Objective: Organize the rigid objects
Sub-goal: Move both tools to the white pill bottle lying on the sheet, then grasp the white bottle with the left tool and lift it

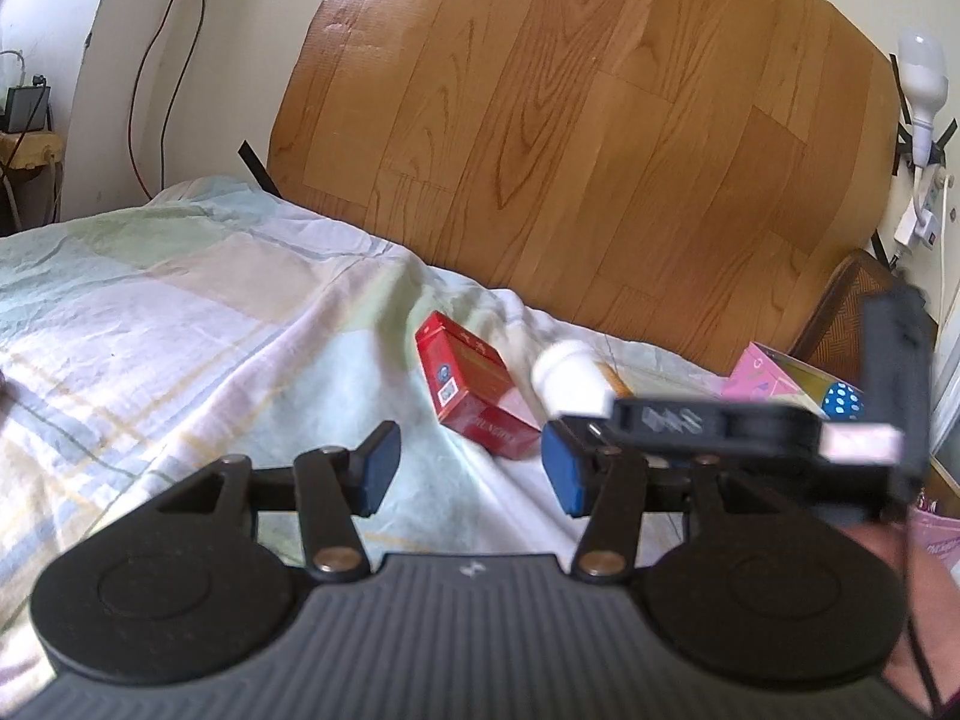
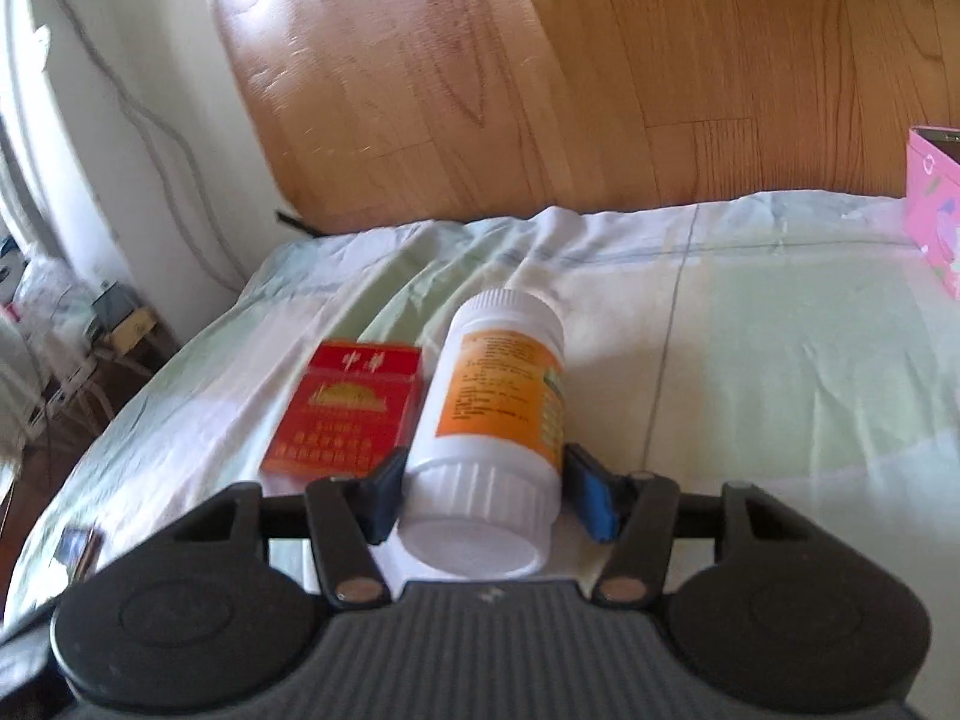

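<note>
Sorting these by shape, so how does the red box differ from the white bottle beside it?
The red box is flat and rectangular; the white bottle is round with a ribbed cap. The box lies free on the sheet; the bottle sits between the right tool's pads. The bottle carries an orange label. Both are rigid.

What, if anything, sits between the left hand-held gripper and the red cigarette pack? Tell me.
Nothing visible. Only bare bedsheet lies between the left hand-held gripper and the red cigarette pack. The white pill bottle sits off to the pack's right.
</note>
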